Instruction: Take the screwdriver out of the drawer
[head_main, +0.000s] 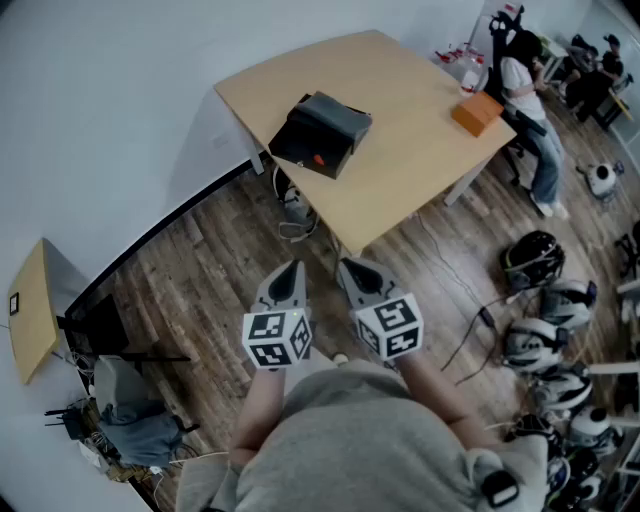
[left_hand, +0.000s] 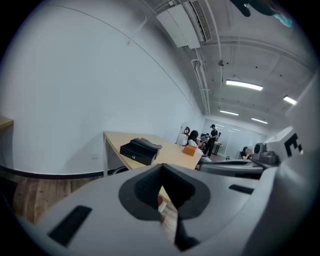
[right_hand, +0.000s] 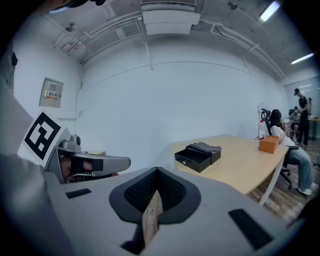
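Observation:
A black drawer box (head_main: 322, 130) stands on the light wooden table (head_main: 420, 150), its drawer pulled open toward me. A small orange item (head_main: 318, 158) shows inside the drawer; I cannot tell if it is the screwdriver. The box also shows in the left gripper view (left_hand: 141, 149) and the right gripper view (right_hand: 198, 156). Both grippers are held close to my body, well short of the table and over the wood floor. The left gripper (head_main: 292, 270) (left_hand: 161, 172) is shut and empty. The right gripper (head_main: 352, 270) (right_hand: 157, 174) is shut with nothing in it.
An orange box (head_main: 476, 113) sits at the table's far right. A seated person (head_main: 530, 120) is beside it. Several helmets (head_main: 545, 300) and cables lie on the floor at right. A small side table (head_main: 30, 310) and a chair with clothes (head_main: 125, 410) stand at left.

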